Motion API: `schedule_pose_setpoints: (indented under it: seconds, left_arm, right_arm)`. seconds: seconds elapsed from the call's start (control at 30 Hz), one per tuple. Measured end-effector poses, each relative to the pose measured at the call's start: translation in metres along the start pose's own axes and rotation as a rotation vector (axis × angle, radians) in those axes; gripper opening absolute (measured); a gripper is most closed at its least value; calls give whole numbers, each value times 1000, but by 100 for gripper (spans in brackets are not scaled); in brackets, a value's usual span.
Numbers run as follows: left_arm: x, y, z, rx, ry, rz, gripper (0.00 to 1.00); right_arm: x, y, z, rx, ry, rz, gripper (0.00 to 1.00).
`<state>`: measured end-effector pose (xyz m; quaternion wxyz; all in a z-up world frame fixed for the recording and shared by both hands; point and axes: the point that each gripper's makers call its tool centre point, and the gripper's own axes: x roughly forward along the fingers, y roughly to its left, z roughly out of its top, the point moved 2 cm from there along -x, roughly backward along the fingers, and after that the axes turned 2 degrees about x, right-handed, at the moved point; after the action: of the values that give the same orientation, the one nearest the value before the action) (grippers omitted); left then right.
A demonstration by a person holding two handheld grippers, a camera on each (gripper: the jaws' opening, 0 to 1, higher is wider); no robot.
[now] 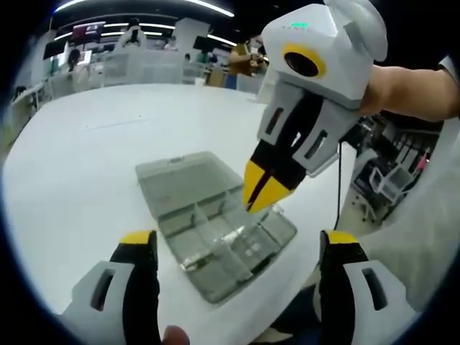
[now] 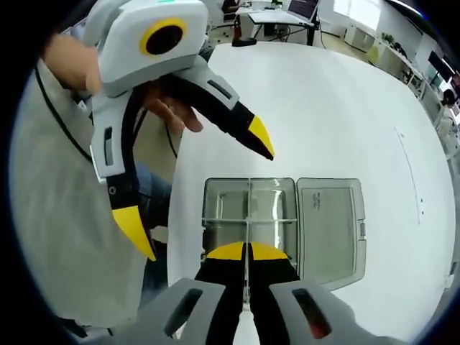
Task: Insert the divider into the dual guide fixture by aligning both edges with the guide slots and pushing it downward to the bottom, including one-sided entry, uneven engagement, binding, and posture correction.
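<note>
A wide white table (image 1: 86, 165) carries one clear plastic organizer box (image 1: 215, 230), lying near the edge closest to the person, whose light shirt and blue trousers show past that edge in the right gripper view. The box lies open: its flat lid (image 2: 329, 226) is folded out on the side away from the person, and its tray (image 2: 248, 208) is split into compartments by one long clear partition and one crossing it. The left gripper (image 2: 201, 194) is held out over the table edge beside the tray, gripped by a bare hand (image 2: 169, 108); its two yellow-tipped jaws stand spread wide, one pointing over the tray's near corner and the other hanging down toward the person's lap, with nothing between them. In its own view those jaws (image 1: 237, 248) rise on either side of the tray, well apart. The right gripper (image 1: 264, 190) comes down steeply from above, with a bare forearm behind it, and its yellow tips are pressed together right over the middle of the tray. In the right gripper view the closed tips (image 2: 247, 251) meet on the thin clear divider (image 2: 248, 215), which runs along the tray's midline; how deep it sits in its slots cannot be told.
</note>
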<state>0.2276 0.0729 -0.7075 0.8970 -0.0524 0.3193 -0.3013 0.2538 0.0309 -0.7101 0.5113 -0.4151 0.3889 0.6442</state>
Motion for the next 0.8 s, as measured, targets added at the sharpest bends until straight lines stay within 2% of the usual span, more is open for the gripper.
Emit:
schedule_pose_setpoints:
  seconds: [0.8]
  left_arm:
    - [1,4,2,-1,-3,-3,91]
  right_arm:
    - [0,-1,0,15,29,3,0]
